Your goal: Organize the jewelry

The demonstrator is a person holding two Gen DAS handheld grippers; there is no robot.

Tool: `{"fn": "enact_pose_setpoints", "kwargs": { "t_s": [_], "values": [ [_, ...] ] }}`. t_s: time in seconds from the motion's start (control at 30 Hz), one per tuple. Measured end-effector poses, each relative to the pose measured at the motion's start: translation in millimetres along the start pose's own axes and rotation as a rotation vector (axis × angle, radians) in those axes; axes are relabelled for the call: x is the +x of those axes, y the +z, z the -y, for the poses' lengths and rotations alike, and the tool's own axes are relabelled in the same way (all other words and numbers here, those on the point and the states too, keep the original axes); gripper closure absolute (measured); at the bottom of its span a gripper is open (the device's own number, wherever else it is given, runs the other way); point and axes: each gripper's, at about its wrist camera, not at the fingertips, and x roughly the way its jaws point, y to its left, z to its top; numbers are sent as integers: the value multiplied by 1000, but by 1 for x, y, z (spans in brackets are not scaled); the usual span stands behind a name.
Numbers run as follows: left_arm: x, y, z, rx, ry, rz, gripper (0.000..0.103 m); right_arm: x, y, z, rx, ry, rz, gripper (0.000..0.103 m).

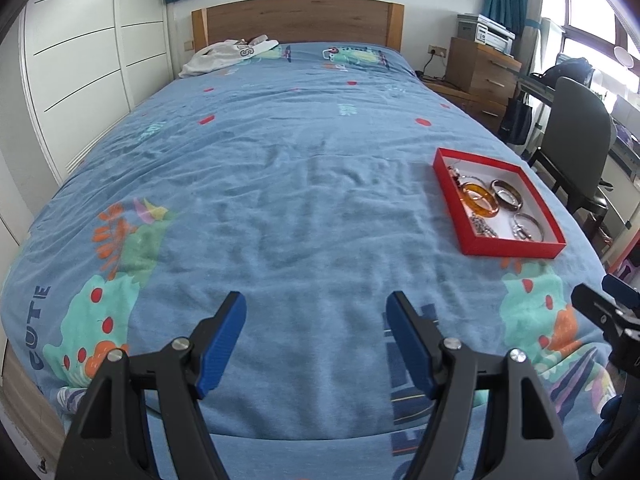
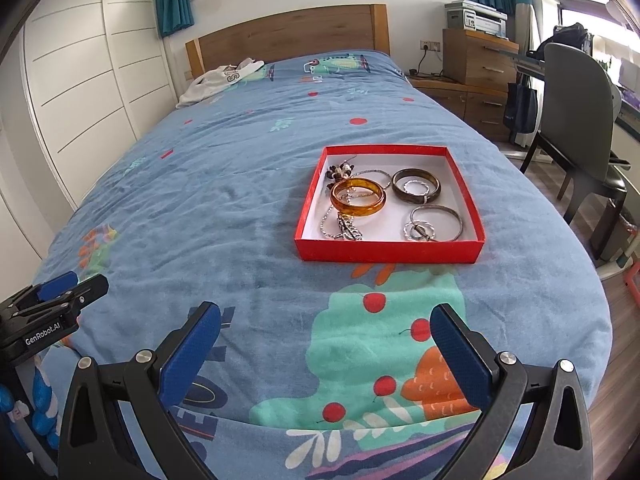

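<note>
Though ahead, box (image 2: 390, 250) beyond fingers (image 2: 460, 360).

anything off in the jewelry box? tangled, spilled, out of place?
Nothing spilled; all jewelry sits inside the red box. Untidy though: the amber bangle lies on top of a silver chain, and a small silver ring sits inside the dark bangle. Both grippers are open and empty.

Left claw (image 1: 316, 312) spread wide, empty; right claw (image 2: 326, 324) spread wide, empty; side by side.
</note>
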Motion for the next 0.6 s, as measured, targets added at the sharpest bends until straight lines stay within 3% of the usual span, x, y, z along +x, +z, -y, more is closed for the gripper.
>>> {"fn": "enact_pose_setpoints", "kwargs": {
  "t_s": [0.6],
  "values": [
    [-19,7,8,23,17,-21,32,-19,6,15,-13,11,-8,1]
  ]
}}
